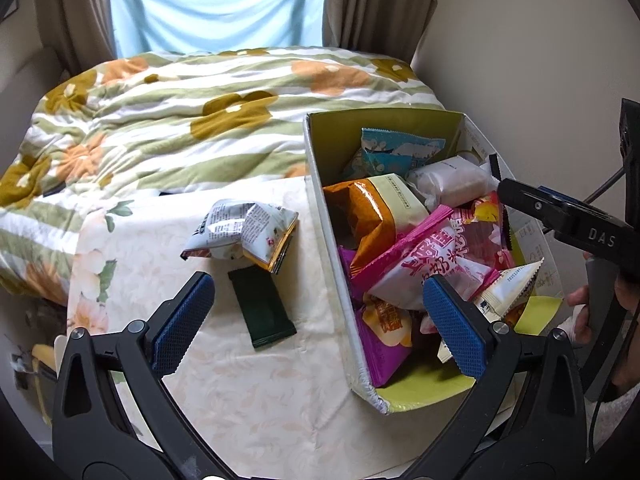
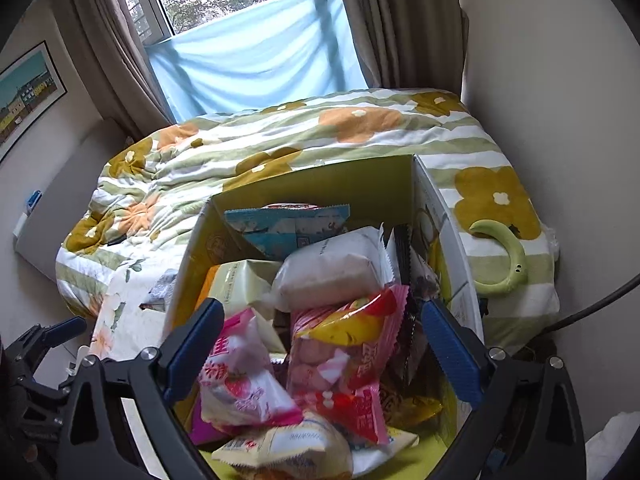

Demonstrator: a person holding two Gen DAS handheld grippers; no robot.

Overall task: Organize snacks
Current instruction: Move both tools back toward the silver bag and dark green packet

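In the left wrist view, a dark green flat packet (image 1: 262,307) is seen at lower centre on the floral cloth (image 1: 248,400), its long axis running from upper left to lower right. Just above it, a crumpled silver snack bag (image 1: 240,236) is laid crosswise. The snack-filled box (image 1: 332,248) is placed at right. The left gripper (image 1: 316,316) is held wide and empty, as is the right gripper (image 2: 324,344), which is poised over the box (image 2: 448,216).

Lower snack packets (image 2: 280,452) in the box (image 2: 444,216) lie buried under others.
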